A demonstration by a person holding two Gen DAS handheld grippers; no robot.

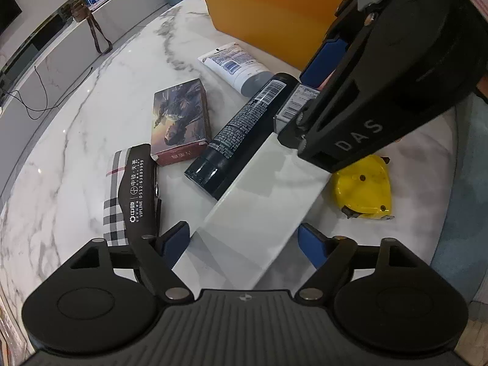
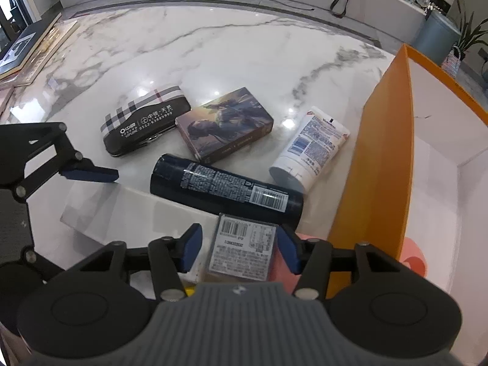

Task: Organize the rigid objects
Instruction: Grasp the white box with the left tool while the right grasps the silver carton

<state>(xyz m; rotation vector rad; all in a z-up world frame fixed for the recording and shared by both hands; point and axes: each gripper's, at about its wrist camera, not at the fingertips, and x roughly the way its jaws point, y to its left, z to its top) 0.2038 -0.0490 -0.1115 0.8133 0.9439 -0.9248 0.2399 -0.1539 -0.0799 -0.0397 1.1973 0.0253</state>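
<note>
White box: flat on marble table, between wide-open left gripper, untouched. Black can touching its far edge; tape measure beside. Right gripper part-open astride labelled box, contact unclear. Orange bin beyond.

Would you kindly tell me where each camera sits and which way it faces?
Left wrist: on the left hand-held gripper, looking steeply down at a long white box between its open jaws; the right hand-held gripper enters upper right.
Right wrist: on the right hand-held gripper, facing down over a small barcoded box; left one at its left edge.
Shared: black can, orange box.
</note>
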